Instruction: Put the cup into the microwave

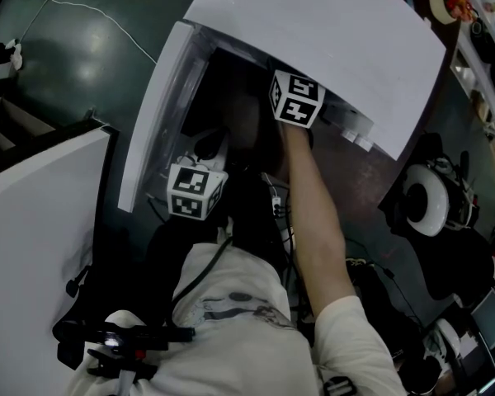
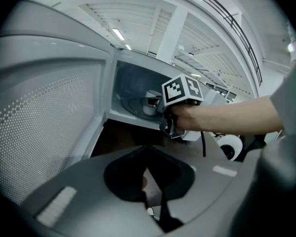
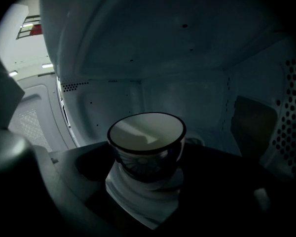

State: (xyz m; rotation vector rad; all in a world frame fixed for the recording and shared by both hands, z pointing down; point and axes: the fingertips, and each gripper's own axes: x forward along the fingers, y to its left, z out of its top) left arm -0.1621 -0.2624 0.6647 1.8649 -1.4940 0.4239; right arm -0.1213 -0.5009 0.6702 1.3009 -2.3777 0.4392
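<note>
The white microwave (image 1: 330,31) stands with its door (image 1: 161,114) swung open to the left. My right gripper (image 1: 295,99) reaches into the cavity, fingertips hidden in the head view. In the right gripper view a white cup (image 3: 147,142) with a dark rim and blue pattern sits between the jaws of my right gripper (image 3: 146,174), which is shut on it, deep inside the cavity (image 3: 182,98). The left gripper view shows the cup (image 2: 151,101) over the turntable, held by the right gripper (image 2: 168,118). My left gripper (image 1: 196,190) (image 2: 153,204) waits below the door, shut and holding nothing.
The open door (image 2: 44,127) fills the left side. The microwave rests on a brown table (image 1: 371,167). A round white device (image 1: 425,200) lies to the right, cables (image 1: 276,205) trail near my arm, and a white panel (image 1: 33,246) stands at the left.
</note>
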